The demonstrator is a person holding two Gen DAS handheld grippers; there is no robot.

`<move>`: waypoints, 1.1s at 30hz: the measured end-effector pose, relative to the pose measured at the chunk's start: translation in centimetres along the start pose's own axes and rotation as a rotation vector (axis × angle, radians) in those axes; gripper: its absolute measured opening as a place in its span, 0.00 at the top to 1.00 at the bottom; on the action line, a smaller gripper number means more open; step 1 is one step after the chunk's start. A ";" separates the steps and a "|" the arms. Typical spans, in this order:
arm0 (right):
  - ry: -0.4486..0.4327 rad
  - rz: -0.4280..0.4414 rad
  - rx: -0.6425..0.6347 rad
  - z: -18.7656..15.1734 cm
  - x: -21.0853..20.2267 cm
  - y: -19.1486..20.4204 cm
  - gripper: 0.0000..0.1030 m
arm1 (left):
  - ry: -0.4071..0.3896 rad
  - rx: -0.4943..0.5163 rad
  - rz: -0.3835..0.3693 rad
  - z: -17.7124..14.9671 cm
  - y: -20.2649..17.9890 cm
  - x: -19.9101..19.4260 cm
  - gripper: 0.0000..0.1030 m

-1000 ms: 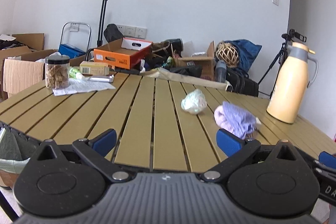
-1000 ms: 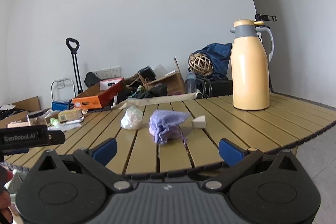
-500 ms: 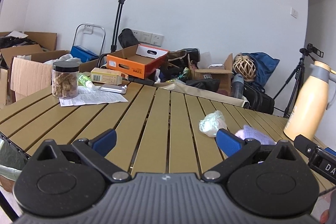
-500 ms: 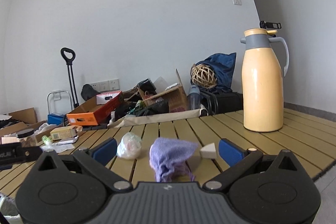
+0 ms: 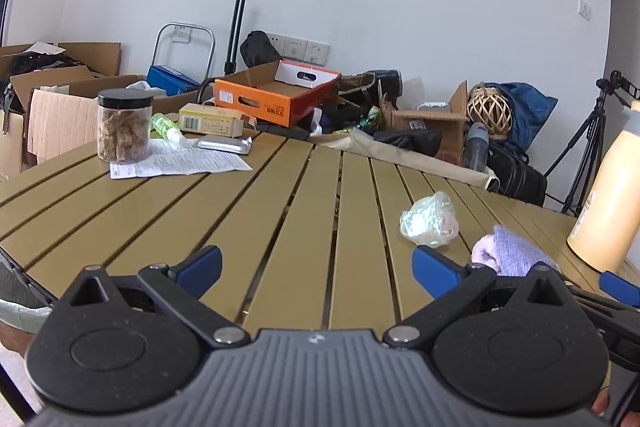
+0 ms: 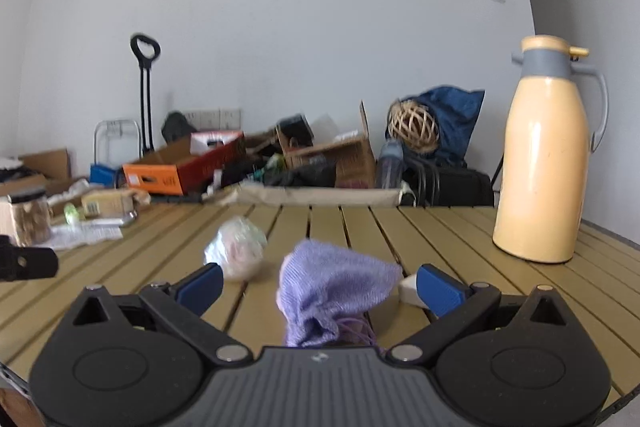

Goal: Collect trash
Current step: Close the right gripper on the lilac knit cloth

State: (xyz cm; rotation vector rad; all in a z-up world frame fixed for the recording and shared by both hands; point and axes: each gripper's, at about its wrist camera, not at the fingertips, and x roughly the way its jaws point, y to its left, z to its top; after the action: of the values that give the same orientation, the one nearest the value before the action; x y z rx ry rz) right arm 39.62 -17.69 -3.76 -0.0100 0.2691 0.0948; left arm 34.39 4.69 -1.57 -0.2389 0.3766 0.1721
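While right gripper point(image 6: 319, 287) hangs spread wide, purple cloth wad point(image 6: 334, 289) sits between its fingers, ungripped; crumpled plastic ball point(image 6: 236, 253) ahead-left. Step: approach. Next: close on wad. Left gripper point(image 5: 316, 269) apart, empty

The left gripper point(image 5: 316, 269) hangs over the near edge of a slatted table point(image 5: 168, 227), its blue-tipped fingers point(image 5: 200, 266) spread wide with nothing between them. A crumpled plastic wad point(image 5: 430, 220) lies ahead to the right, just beside a purple cloth point(image 5: 508, 257). A cream thermos point(image 5: 612, 199) stands at the right edge. At far left, a jar point(image 5: 124, 125) rests on a printed sheet point(image 5: 180, 163).
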 end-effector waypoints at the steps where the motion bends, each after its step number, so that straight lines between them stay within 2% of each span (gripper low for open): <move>1: 0.007 0.000 -0.004 -0.1 0.4 0.0 0.09 | 0.003 0.002 0.000 -0.1 -0.2 0.2 0.00; 3: 0.029 -0.005 -0.022 -0.2 1.2 0.1 0.14 | 0.010 0.007 -0.004 -0.4 -0.6 0.6 0.00; 10: 0.144 0.001 -0.034 -1.0 4.1 -0.2 0.41 | 0.031 0.015 -0.018 -1.1 -2.0 1.9 0.00; 11: 0.150 0.011 -0.021 -1.1 4.3 -0.3 0.42 | 0.032 0.017 -0.021 -1.1 -2.1 2.1 0.00; 13: 0.149 0.040 0.001 -1.2 4.2 -0.5 0.54 | 0.037 0.022 -0.028 -1.3 -2.4 2.2 0.00; 21: 0.093 0.067 0.070 -0.5 2.3 -2.1 0.74 | 0.048 0.020 -0.037 -1.5 -2.9 2.7 0.00; 33: 0.001 0.031 0.075 0.4 -2.3 -3.4 0.77 | 0.060 0.015 -0.093 -0.9 -4.4 2.6 0.00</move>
State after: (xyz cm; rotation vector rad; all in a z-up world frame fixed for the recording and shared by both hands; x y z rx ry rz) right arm 37.83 -21.32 -2.75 0.0682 0.2738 0.1151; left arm 37.33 0.52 -2.52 -0.2470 0.4251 0.0709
